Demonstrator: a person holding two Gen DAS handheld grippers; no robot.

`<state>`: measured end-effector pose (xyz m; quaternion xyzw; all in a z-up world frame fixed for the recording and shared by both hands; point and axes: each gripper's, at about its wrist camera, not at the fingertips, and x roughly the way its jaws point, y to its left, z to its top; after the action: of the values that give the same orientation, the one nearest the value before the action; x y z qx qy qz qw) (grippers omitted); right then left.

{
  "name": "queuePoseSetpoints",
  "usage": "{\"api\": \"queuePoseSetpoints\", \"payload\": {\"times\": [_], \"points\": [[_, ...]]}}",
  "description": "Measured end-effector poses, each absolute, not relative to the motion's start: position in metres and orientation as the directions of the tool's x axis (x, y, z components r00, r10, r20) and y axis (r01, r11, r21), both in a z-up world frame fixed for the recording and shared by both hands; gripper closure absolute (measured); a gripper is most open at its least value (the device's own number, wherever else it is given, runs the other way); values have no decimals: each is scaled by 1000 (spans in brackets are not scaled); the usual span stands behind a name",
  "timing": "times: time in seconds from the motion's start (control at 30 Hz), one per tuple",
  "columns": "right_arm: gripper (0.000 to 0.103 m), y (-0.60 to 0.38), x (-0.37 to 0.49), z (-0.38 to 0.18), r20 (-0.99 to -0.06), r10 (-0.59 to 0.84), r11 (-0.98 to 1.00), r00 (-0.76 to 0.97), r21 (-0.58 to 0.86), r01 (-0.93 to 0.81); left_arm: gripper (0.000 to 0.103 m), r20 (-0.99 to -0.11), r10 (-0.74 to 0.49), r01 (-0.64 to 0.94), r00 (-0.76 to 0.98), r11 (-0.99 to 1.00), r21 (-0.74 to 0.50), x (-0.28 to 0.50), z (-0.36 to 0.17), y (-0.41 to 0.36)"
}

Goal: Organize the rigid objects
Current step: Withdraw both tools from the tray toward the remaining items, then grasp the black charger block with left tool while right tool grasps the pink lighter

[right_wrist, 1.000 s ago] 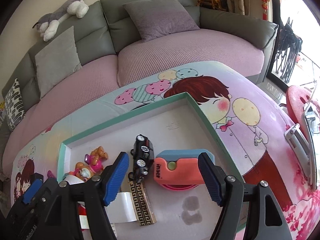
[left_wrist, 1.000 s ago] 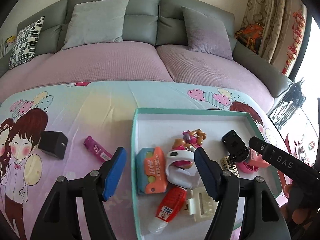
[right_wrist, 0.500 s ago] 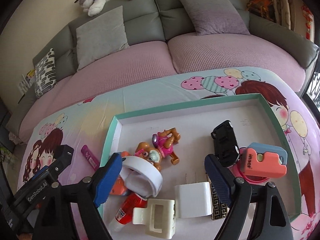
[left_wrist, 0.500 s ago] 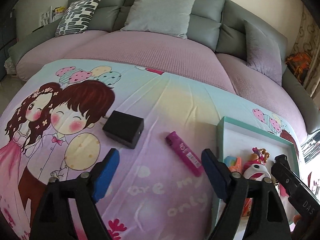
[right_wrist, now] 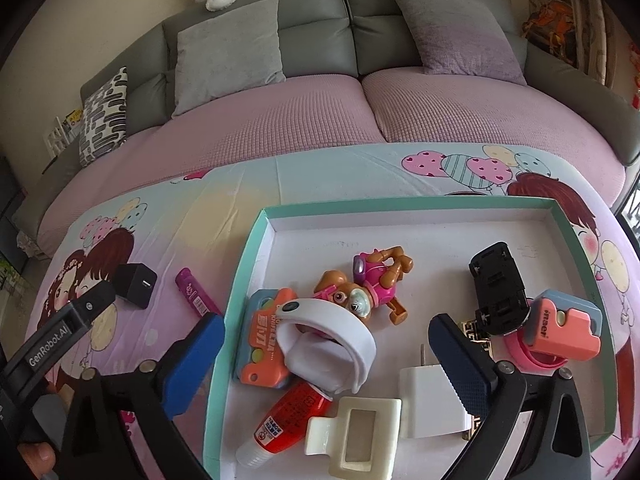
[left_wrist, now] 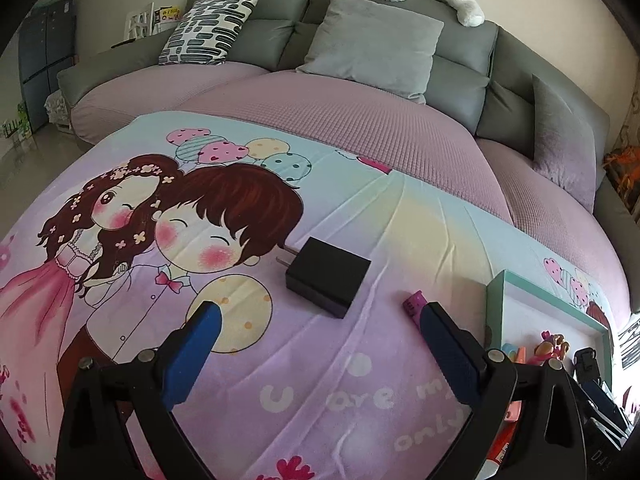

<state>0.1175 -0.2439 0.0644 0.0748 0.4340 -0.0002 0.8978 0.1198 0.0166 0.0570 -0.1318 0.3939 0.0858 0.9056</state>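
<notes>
Your left gripper point(left_wrist: 316, 344) has just been opening, empty; bring its jaws down squarely around the black charger point(left_wrist: 327, 278) ahead.

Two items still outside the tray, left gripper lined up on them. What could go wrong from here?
1. The black charger lies with its prongs pointing away from the open left gripper; a grip across the smooth sides might slip.
2. The purple tube lies close to the tray wall and beside the left gripper's finger, so reaching for the charger may knock it.
3. The tray's near half is crowded around the white band; dropping more there could pile items up.
</notes>
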Motion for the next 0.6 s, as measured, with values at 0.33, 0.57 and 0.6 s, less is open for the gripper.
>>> {"api": "queuePoseSetpoints", "payload": {"times": [0.33, 0.57, 0.6], "points": [[0, -217, 121, 65, -757, 155, 981, 635, 196, -6, 3, -726, 115, -342, 678, 924, -173, 114, 57, 52], [0, -210, 124, 71, -737, 184, 976, 650, 214, -33, 3, -728, 115, -344, 676, 923, -174, 120, 65, 51], [0, -209, 124, 72, -731, 184, 976, 657, 214, -36, 3, -728, 108, -339, 677, 924, -178, 121, 66, 50]]}}
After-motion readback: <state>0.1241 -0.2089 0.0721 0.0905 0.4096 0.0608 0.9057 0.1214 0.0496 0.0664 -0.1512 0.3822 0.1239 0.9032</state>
